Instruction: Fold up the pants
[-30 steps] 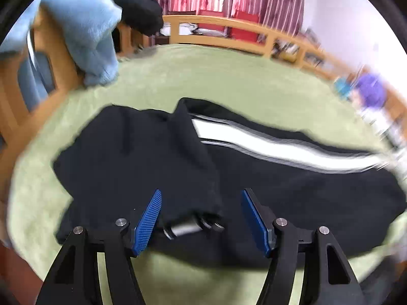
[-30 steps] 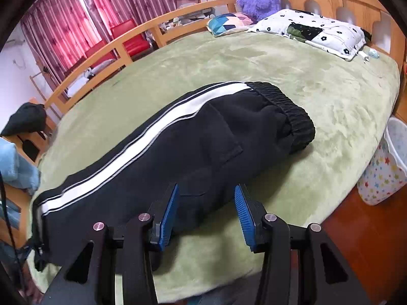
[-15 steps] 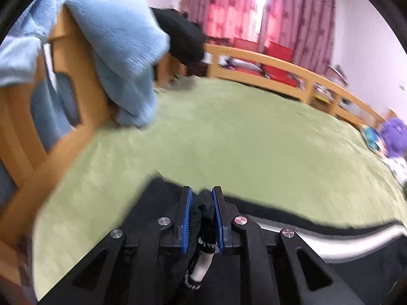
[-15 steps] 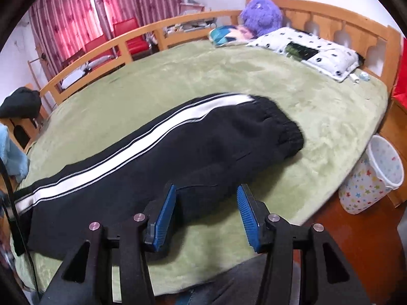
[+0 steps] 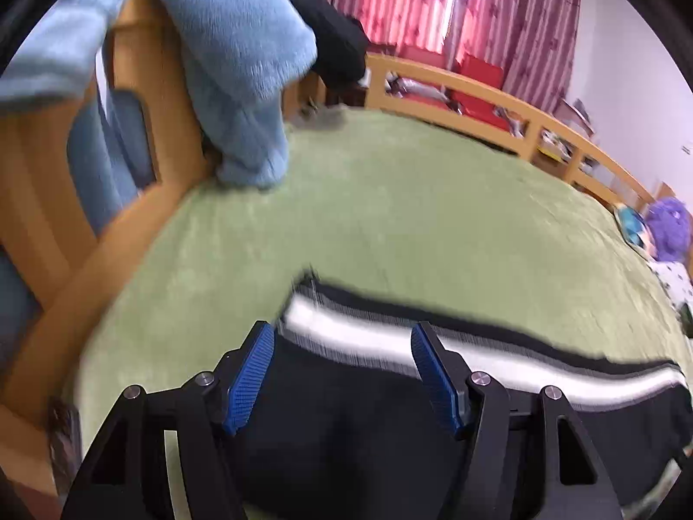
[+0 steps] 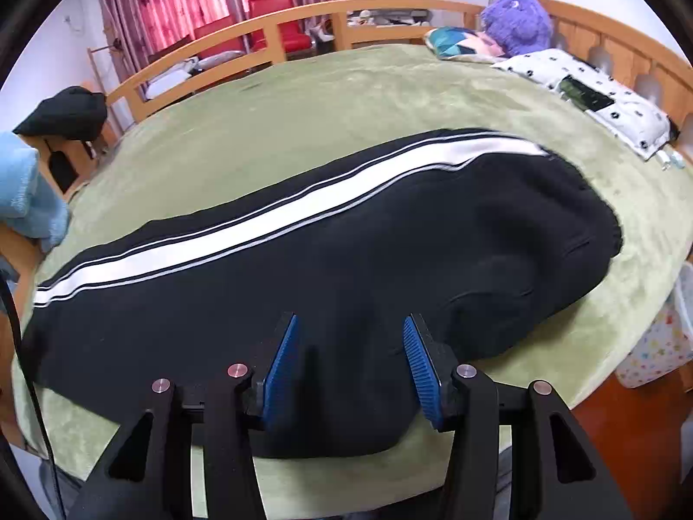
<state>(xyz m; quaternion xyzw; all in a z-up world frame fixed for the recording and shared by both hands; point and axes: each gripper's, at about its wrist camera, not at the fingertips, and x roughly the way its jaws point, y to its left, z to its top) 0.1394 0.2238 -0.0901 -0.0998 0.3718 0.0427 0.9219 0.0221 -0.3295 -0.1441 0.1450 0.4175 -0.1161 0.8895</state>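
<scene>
Black pants (image 6: 390,225) with a white side stripe (image 6: 260,225) lie stretched across the green bed cover (image 6: 346,99), waistband end to the right and leg ends to the left. In the left wrist view the leg end (image 5: 368,424) lies flat under my left gripper (image 5: 342,333). Its jaws are opening, and the blue pads (image 5: 251,372) stand apart without pressing the cloth. My right gripper (image 6: 351,323) hovers open over the near edge of the pants at mid-length, gripping nothing.
A light blue fleece (image 5: 242,65) and a dark garment (image 5: 338,43) hang on the wooden footboard (image 5: 43,199). A purple plush (image 6: 515,21) and a dotted pillow (image 6: 606,104) sit at the head end. A star-patterned bin (image 6: 662,338) stands on the floor at the right.
My left gripper shut on the folded-over leg end, carried it toward the footboard, then let go; the leg now lies flat. My right gripper moved in over the pants, still open.
</scene>
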